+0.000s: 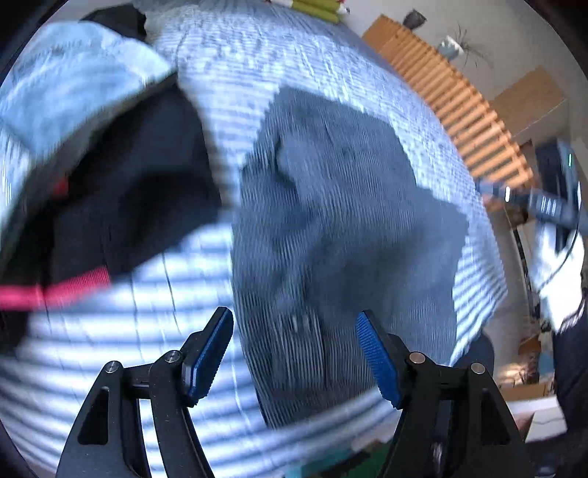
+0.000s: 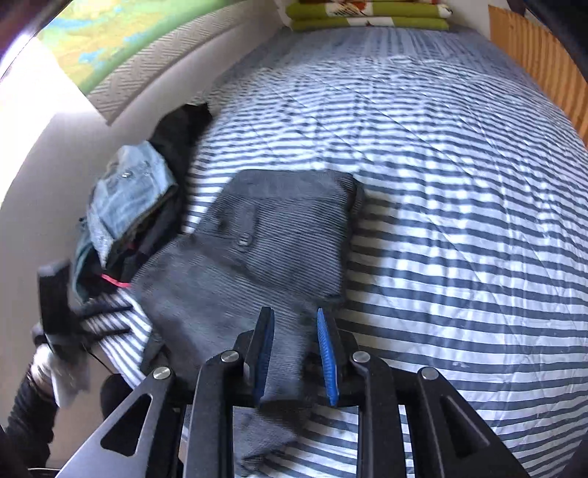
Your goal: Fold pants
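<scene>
Where the bed meets the wall on the left, a heap of other clothes (image 2: 136,217) sits bunched up: pale blue denim on top, black fabric with a thin red stripe beneath. Just beside it, the grey pants (image 2: 264,239) lie on the striped bedcover (image 2: 459,206), the upper part folded over into a blocky shape, with a small button showing on a pocket flap. Their lower end trails toward the near edge of the bed.

The left gripper (image 1: 294,360) hangs above the near part of the grey fabric with its blue pads (image 1: 209,364) spread wide and nothing caught between them; the cloth lies loose underneath. That view is smeared, so finer detail of the fabric is hard to make out.

Further right, the right gripper (image 2: 296,355) stands over the trailing end of the pants. Its jaws are parted a little, the grey cloth runs up between the pads, and I cannot tell whether they press on it or not.

Beyond, at the head of the bed, lie stacked green cushions (image 2: 367,14), and a slatted wooden rail (image 1: 452,95) runs along the right side.
</scene>
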`<state>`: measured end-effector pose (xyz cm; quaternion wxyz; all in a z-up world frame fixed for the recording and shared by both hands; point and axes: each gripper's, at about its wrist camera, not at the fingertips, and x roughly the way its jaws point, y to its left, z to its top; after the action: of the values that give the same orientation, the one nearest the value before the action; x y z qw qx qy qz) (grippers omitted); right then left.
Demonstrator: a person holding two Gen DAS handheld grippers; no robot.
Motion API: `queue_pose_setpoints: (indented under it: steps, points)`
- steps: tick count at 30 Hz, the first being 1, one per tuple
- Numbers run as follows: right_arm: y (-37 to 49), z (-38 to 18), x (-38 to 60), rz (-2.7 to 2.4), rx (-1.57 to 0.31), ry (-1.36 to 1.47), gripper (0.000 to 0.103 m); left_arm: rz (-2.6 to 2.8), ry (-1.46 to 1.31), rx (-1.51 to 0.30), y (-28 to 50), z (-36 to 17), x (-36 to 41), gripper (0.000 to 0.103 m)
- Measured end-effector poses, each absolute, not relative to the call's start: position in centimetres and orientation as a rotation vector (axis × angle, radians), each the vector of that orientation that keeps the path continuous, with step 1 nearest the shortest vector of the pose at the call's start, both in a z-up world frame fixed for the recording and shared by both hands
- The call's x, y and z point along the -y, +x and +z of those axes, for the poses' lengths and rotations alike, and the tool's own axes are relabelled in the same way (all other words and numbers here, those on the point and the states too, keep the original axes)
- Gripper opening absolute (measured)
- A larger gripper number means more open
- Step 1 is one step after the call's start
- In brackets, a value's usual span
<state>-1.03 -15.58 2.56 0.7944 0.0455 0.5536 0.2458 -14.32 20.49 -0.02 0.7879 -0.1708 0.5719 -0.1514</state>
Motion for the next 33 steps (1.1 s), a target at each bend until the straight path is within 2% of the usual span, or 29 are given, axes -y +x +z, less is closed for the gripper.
queue_pose_setpoints:
  steps: [6, 8, 10, 11, 12, 13, 15, 16, 21, 22, 23, 25, 26, 27, 28, 31, 33]
  points:
    - [-4.7, 1.7, 14.1, 0.581, -1.231, 0.129, 0.022, -0.309, -0.368, -1.217, -16.1, -1.2, -18.9, 0.072]
    - [-7.0, 0.9, 14.3, 0.575, -1.264, 0.119, 0.022, -0.313, -0.364, -1.232, -15.7, -1.8, -18.4, 0.069]
    - [-9.0, 0.3, 13.9, 0.571, -1.272, 0.081, 0.022, -0.308, -0.333, -1.255, -14.9, -2.6, -17.6, 0.049]
    - [-10.0, 0.1, 13.5, 0.570, -1.273, 0.043, 0.022, -0.283, -0.319, -1.261, -14.6, -2.9, -17.4, 0.043]
    - [-10.7, -0.2, 13.0, 0.569, -1.272, 0.010, 0.022, -0.276, -0.328, -1.262, -14.7, -3.1, -17.3, 0.032]
    - [-11.4, -0.4, 12.5, 0.569, -1.269, -0.018, 0.022, -0.286, -0.371, -1.263, -14.7, -3.2, -17.5, 0.028]
    - [-12.1, -0.8, 12.0, 0.575, -1.268, -0.030, 0.022, -0.271, -0.400, -1.254, -15.3, -2.8, -18.0, 0.006]
    - [-12.3, -0.8, 12.0, 0.580, -1.269, -0.028, 0.022, -0.277, -0.425, -1.246, -15.9, -2.5, -18.4, 0.000]
    - [-12.4, -1.1, 11.5, 0.608, -1.276, -0.031, 0.022, -0.241, -0.447, -1.208, -18.6, -1.4, -19.3, 0.000]
    - [-12.3, -1.3, 11.3, 0.615, -1.279, -0.023, 0.022, -0.233, -0.475, -1.209, -18.5, -1.5, -19.3, 0.004]
    - [-12.3, -1.5, 10.9, 0.620, -1.283, -0.022, 0.022, -0.232, -0.485, -1.221, -18.0, -1.6, -19.1, 0.009]
    - [-12.2, -1.9, 10.3, 0.619, -1.282, -0.035, 0.022, -0.222, -0.462, -1.230, -17.1, -1.7, -18.7, 0.037]
    - [-12.3, -2.1, 9.8, 0.618, -1.281, -0.053, 0.022, -0.229, -0.448, -1.229, -16.8, -1.6, -18.4, 0.045]
    - [-12.4, -2.2, 9.5, 0.613, -1.275, -0.071, 0.022, -0.243, -0.426, -1.238, -16.0, -1.7, -17.6, 0.057]
    - [-12.5, -2.2, 9.3, 0.604, -1.265, -0.092, 0.022, -0.247, -0.398, -1.255, -15.3, -1.8, -16.9, 0.061]
    - [-12.4, -2.1, 8.9, 0.603, -1.258, -0.096, 0.022, -0.225, -0.287, -1.312, -13.7, -3.0, -15.2, 0.061]
    - [-12.4, -1.9, 8.7, 0.599, -1.246, -0.107, 0.022, -0.201, -0.253, -1.350, -13.2, -4.1, -14.6, 0.058]
